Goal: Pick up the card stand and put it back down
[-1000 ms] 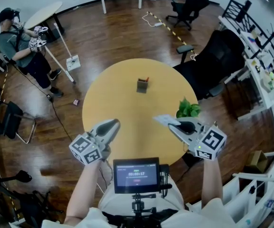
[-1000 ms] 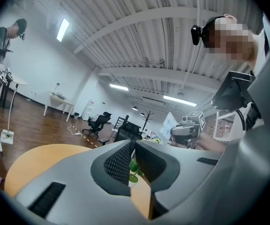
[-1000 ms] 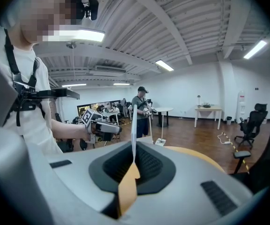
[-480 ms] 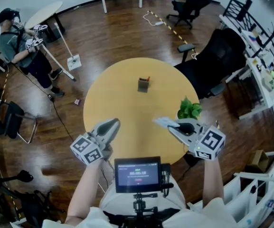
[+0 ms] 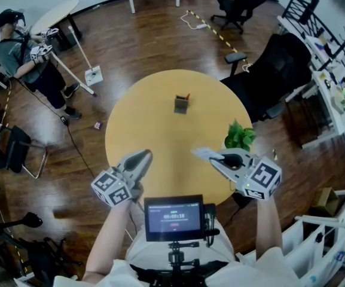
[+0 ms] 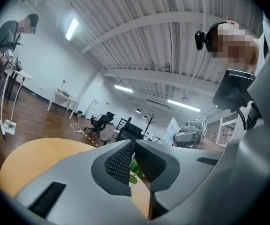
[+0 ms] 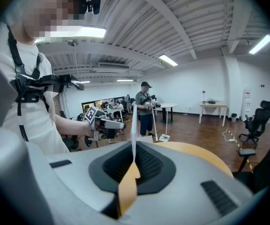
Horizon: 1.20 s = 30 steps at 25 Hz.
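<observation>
The card stand point(image 5: 181, 104), a small dark grey block with a reddish bit on top, stands alone near the middle of the round yellow table point(image 5: 154, 124). Both grippers hover over the table's near edge, well short of the stand. My right gripper point(image 5: 213, 156) is shut on a thin white card point(image 5: 202, 153). In the right gripper view this card point(image 7: 133, 121) shows edge-on, rising from between the closed pads of the right gripper point(image 7: 134, 146). My left gripper point(image 5: 139, 159) is shut with nothing in it, and in the left gripper view its pads point(image 6: 123, 159) meet at the tips.
A small green plant point(image 5: 239, 136) stands at the table's right edge, just beyond my right gripper. A monitor point(image 5: 172, 217) hangs at my chest. Black office chairs point(image 5: 280, 70) crowd the right side. A person point(image 5: 26, 55) stands far left beside a white table.
</observation>
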Each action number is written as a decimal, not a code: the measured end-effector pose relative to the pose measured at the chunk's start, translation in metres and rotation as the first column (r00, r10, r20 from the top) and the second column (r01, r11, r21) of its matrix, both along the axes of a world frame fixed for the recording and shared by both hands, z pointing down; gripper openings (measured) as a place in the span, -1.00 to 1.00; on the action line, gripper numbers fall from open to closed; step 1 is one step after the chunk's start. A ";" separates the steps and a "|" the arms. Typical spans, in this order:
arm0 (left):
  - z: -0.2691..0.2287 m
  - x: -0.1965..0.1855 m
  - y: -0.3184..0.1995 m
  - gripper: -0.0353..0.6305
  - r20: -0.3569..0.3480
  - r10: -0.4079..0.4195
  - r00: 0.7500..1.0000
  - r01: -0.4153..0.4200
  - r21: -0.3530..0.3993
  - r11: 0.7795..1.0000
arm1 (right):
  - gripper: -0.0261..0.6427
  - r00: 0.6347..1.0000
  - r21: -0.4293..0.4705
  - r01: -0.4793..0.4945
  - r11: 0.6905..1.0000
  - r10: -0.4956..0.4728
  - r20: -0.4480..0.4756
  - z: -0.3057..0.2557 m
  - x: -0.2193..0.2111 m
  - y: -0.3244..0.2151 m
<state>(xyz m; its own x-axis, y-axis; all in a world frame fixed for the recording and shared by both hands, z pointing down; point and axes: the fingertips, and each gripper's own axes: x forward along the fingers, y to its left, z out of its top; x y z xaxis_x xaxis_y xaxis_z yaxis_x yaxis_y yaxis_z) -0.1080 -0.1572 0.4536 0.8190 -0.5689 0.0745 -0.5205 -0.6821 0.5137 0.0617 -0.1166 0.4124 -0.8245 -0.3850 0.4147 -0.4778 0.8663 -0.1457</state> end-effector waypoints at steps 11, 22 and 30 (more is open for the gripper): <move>0.017 0.002 0.004 -0.83 0.039 0.007 0.999 -0.006 -0.028 1.000 | -0.84 1.000 -0.025 0.003 1.000 -0.004 -0.031 0.023 -0.002 -0.003; 0.031 -0.004 0.006 -0.83 0.078 0.001 0.997 0.003 -0.048 0.999 | -0.84 0.999 -0.042 0.005 0.999 -0.007 -0.054 0.040 -0.005 0.002; 0.041 0.000 0.011 -0.83 0.091 0.008 0.996 -0.001 -0.069 0.998 | -0.84 0.997 -0.055 0.011 0.998 -0.015 -0.074 0.050 -0.005 0.009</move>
